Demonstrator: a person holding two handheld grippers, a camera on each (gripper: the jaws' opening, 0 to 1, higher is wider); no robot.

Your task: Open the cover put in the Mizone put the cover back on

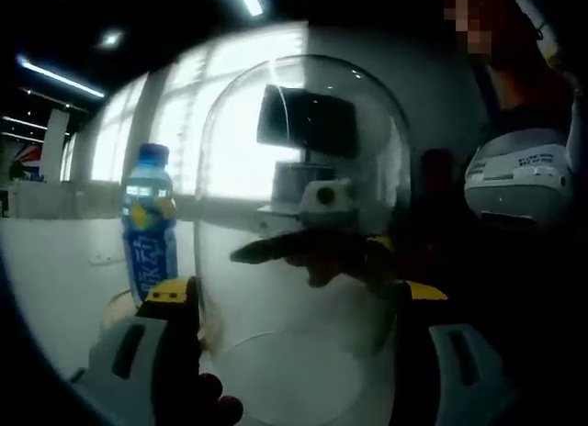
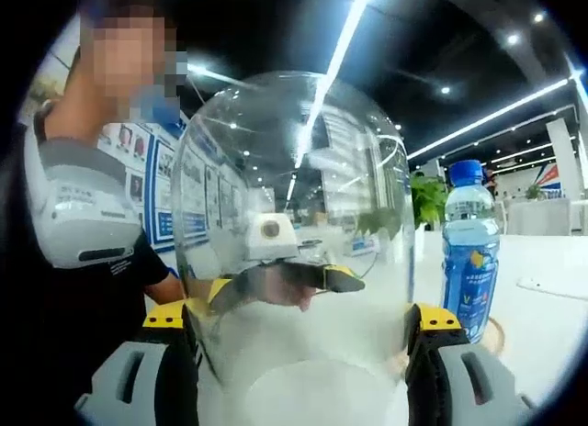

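Big hall, strip lights on a dark ceiling, bright windows behind, white table (image 1: 55, 288) under everything.

Left gripper view: we have the clear glass dome cover (image 1: 303, 215) held up off the table, the left gripper (image 1: 294, 302) pinching it, yellow-tipped jaws pressed on either side of its lower wall. Through the glass we see the other gripper on the far side. The Mizone bottle (image 1: 150, 224) stands upright on the table beside the dome, outside it, blue cap on, on what looks like a round wooden base (image 1: 118, 307), though that part is too dim to be sure. A person in a dark shirt with a white chest unit (image 1: 519, 173) stands behind.

Right gripper view: same dome (image 2: 294, 242), the right gripper (image 2: 303, 330) clamped on its lower wall from the opposite side, jaws touching the glass left and right. Bottle (image 2: 469, 252) upright just past the dome's edge, with a curved wooden rim (image 2: 499, 332) by its foot. Green plant (image 2: 427, 198) further back.

Our read on progress: cover is lifted, so step one looks done. Bottle seems to sit on the base already. What's left is lowering the dome over the bottle and releasing.
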